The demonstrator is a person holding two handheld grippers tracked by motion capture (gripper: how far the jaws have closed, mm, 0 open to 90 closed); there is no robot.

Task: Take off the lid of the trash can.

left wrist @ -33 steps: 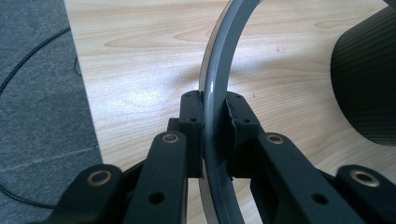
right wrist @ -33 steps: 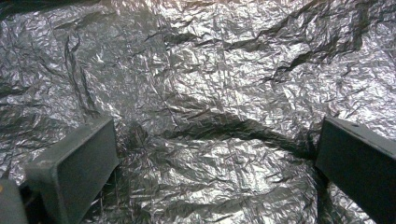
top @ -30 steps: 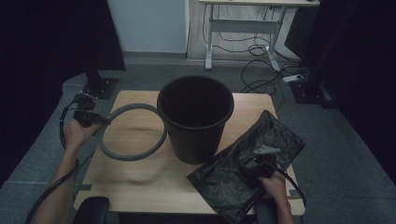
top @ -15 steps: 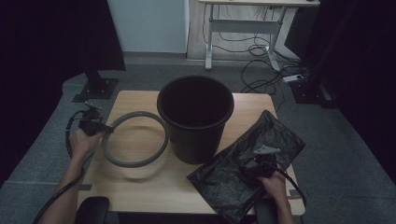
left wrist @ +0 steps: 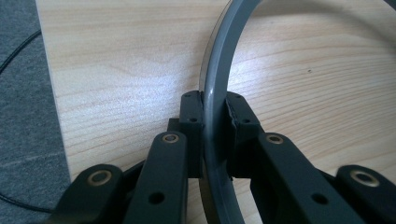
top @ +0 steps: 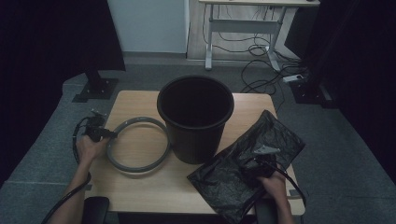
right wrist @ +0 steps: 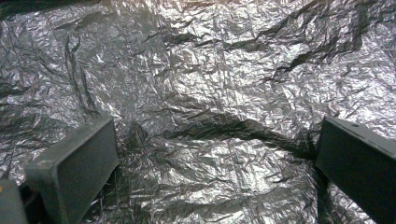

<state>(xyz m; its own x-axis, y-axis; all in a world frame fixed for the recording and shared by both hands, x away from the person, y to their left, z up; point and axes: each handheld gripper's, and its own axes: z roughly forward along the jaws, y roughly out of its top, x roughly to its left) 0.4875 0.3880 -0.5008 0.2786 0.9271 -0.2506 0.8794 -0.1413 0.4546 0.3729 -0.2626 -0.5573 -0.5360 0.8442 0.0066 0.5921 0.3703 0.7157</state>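
Left gripper view: left gripper [left wrist: 215, 116] clamps smooth grey ring [left wrist: 215, 84]; right gripper [right wrist: 215, 154] gapes over crinkled black bag [right wrist: 210, 70].

A round black plastic bucket [top: 195, 119] is seen on a pale wooden bench [top: 140, 191], whose light grain is marked with fine brown streaks in the left gripper view. A plain mid-grey plastic ring [top: 137, 143] is shown against the blond wood. A crinkled black plastic bag [top: 275, 135] is rendered silvery grey with glints where light is caught in the right gripper view [right wrist: 210, 93]. The left hand-held gripper [left wrist: 214, 109] is finished in matt black, with brass-coloured rivets set in its links. The right hand-held gripper [right wrist: 210, 158] is likewise black. Dark grey carpet [top: 51, 140] is spread around the bench.
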